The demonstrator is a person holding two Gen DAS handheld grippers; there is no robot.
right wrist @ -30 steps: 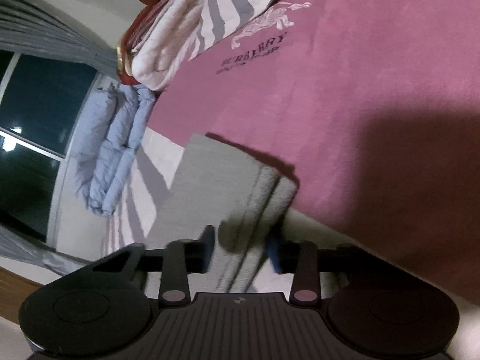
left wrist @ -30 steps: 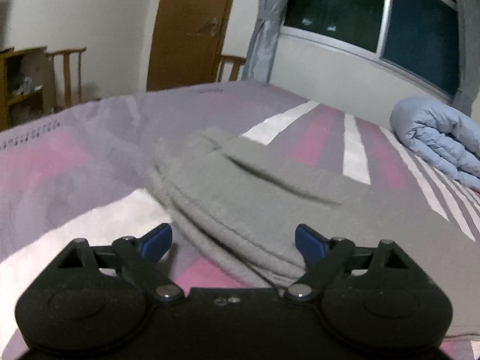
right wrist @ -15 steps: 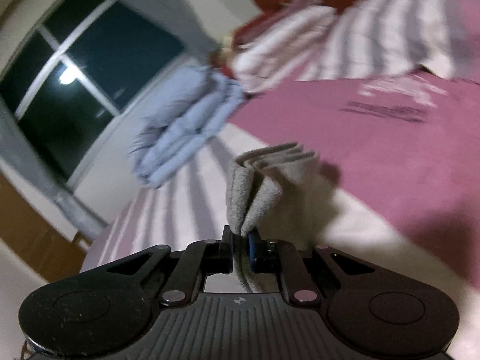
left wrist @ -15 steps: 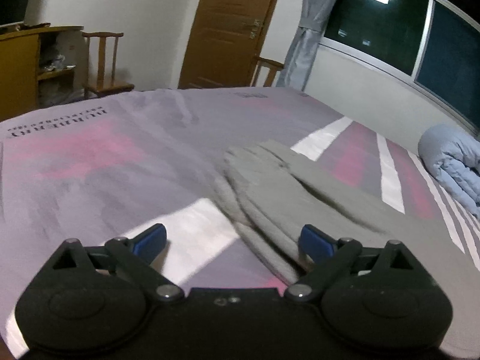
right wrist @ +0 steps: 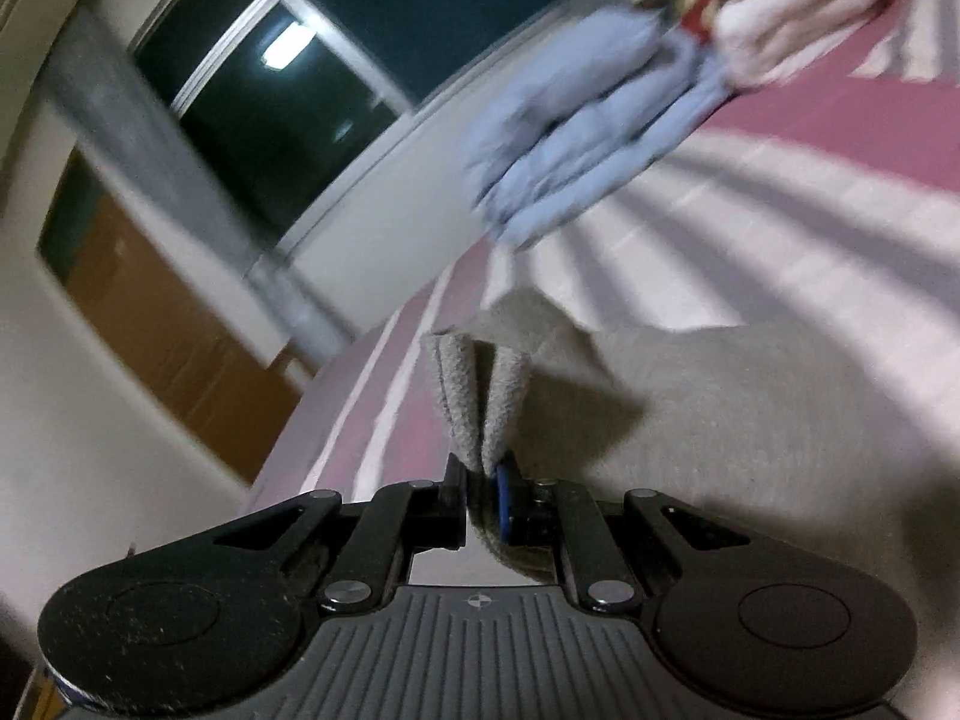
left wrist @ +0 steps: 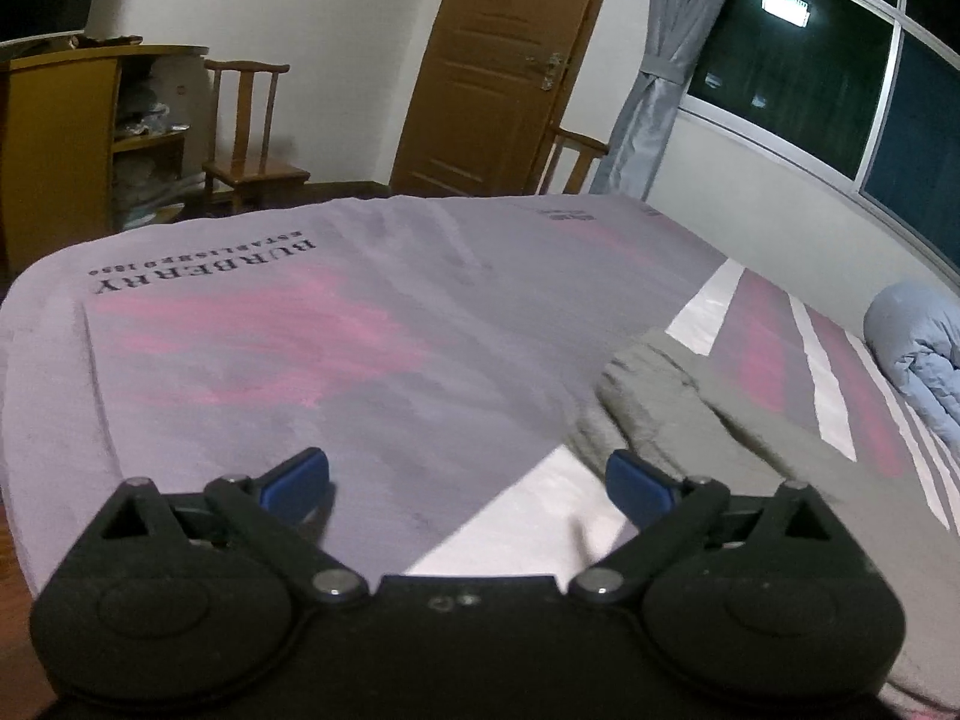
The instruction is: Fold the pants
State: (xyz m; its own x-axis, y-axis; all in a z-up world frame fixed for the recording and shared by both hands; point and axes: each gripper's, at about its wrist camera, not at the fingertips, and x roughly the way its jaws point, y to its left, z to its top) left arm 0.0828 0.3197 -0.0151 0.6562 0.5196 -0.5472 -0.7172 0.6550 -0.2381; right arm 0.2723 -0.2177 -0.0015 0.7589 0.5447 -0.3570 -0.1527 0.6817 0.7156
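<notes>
Left wrist: left gripper (left wrist: 467,481) hovering spread and empty, grey pants (left wrist: 690,420) lying just beside on the bed (left wrist: 300,324). Right wrist: right gripper (right wrist: 481,495) pinching stacked pants edges (right wrist: 474,402); layers possibly slipping, spoiling the fold.

We are in a home bedroom: a bed (left wrist: 360,324) with a striped cover, a folded blue duvet (left wrist: 918,348), wooden door (left wrist: 504,66), chair (left wrist: 252,138), curtained window (left wrist: 840,78).
</notes>
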